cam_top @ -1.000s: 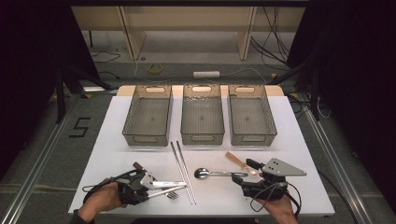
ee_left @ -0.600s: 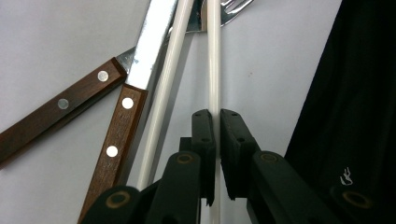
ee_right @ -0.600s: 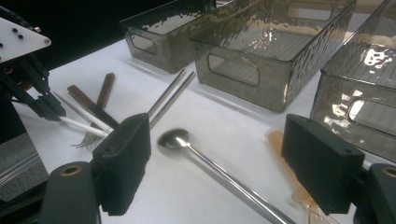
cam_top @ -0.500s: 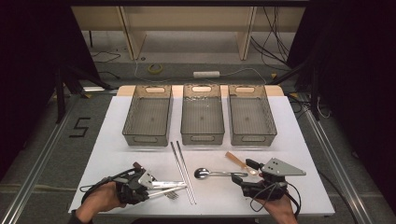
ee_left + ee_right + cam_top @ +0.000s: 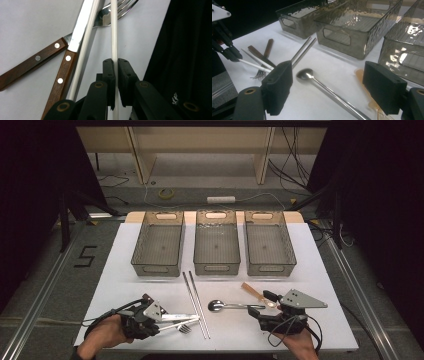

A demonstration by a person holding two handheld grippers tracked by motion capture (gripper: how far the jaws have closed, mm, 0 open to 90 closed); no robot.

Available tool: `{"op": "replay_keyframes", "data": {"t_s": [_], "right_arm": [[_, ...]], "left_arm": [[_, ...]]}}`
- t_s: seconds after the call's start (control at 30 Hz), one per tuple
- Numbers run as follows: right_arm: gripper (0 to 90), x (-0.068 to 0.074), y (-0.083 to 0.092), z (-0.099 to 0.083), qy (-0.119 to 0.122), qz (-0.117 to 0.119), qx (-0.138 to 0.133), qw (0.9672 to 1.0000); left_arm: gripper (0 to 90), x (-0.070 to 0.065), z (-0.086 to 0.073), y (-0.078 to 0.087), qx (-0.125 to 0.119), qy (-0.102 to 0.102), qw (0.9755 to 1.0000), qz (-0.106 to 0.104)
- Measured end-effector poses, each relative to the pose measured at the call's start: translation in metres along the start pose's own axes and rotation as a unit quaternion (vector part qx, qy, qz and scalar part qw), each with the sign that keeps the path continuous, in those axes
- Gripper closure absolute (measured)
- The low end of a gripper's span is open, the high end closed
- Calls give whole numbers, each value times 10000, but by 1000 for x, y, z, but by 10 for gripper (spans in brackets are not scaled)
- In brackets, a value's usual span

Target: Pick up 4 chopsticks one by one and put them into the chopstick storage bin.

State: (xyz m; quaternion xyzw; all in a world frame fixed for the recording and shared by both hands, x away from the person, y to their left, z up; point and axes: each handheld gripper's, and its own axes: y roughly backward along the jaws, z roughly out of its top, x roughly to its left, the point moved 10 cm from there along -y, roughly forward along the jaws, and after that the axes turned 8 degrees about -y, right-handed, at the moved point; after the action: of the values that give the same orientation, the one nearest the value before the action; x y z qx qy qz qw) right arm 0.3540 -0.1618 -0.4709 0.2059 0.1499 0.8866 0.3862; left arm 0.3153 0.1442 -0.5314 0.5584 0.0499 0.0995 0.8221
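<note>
White desk (image 5: 125, 270) in a dark room bears three smoky plastic bins (image 5: 216, 249); left hand-held gripper (image 5: 115, 65) clamps a thin white chopstick (image 5: 114, 32) beside, possibly touching, a wood-handled knife (image 5: 65, 67); right hand-held gripper (image 5: 327, 85) gapes empty over a steel spoon (image 5: 322, 86).

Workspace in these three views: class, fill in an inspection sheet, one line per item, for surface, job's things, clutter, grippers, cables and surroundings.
Surface: white table.
Job's things: white chopstick clamped; its partner lies across the knife and fork.
Clutter: three grey bins, metal chopsticks, metal spoon, amber spoon.
Grippers: left gripper shut on chopstick; right gripper open over the metal spoon.
Cables: trailing cable.
Surroundings: floor cables, power strip.
</note>
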Motion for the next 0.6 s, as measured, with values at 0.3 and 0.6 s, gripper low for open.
{"op": "replay_keyframes", "data": {"t_s": [0.3, 0.6], "right_arm": [[252, 0, 0, 0, -16, 4, 5, 10000], [252, -1, -1, 0, -28, -3, 9, 10000]], "left_arm": [[843, 3, 7, 0, -160, 97, 9998, 79], [843, 15, 21, 12, -572, 455, 9966, 374]]}}
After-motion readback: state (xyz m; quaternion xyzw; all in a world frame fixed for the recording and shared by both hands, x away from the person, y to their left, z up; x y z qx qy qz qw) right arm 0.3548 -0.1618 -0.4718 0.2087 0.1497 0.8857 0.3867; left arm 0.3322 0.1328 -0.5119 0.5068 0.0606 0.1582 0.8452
